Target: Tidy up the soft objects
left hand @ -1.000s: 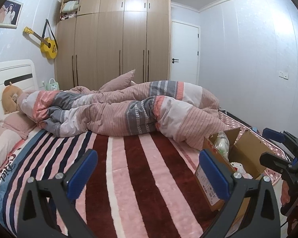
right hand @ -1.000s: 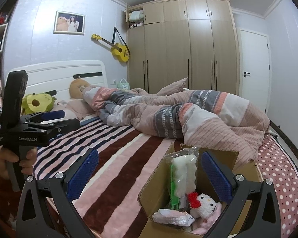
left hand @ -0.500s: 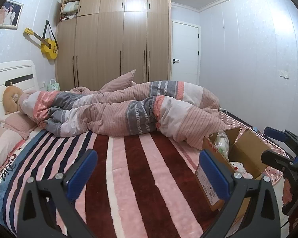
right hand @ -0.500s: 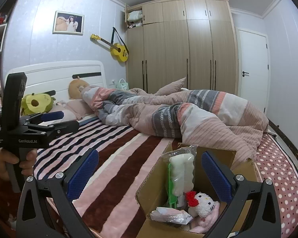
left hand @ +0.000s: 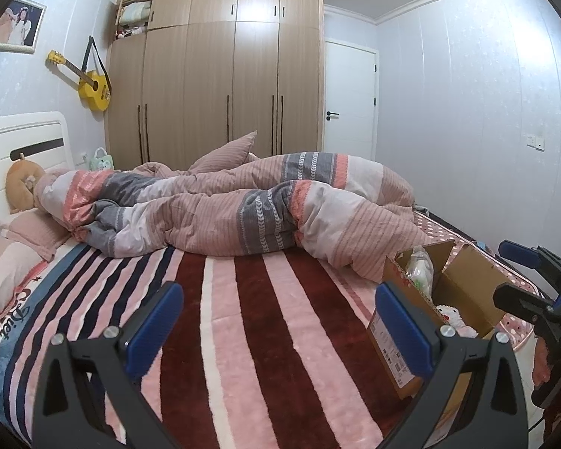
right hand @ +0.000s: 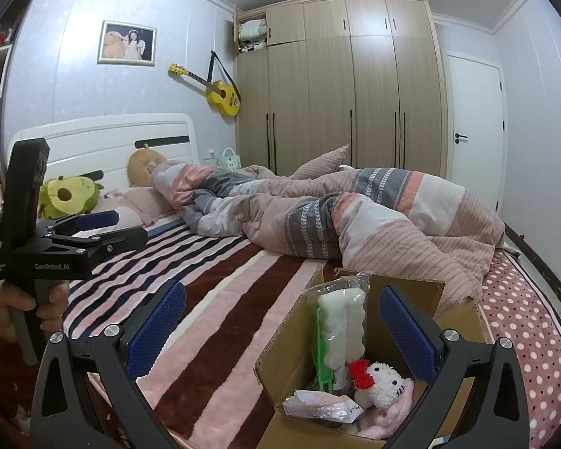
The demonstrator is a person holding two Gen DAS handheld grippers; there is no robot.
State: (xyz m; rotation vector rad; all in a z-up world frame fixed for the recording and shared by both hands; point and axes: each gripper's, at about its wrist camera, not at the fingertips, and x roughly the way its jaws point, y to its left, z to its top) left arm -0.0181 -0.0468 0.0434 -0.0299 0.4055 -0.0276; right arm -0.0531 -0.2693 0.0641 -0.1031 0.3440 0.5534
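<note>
We see even, cool indoor light in both views, prob. from overhead; no hard shadows. Glare patch on the wardrobe [left hand: 220,75] doors, upper centre of left view, and a soft bright wash on the wall [left hand: 467,112] at right. Strong fisheye bend w/ black vignette in all corners. Focus is decent mid-frame; edges go soft, esp. lower right of left view.

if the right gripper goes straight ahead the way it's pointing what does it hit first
Probably the white fluffy item in a clear bag standing in the open cardboard box; it sits between the open right gripper's fingers, though depth is unclear.
</note>
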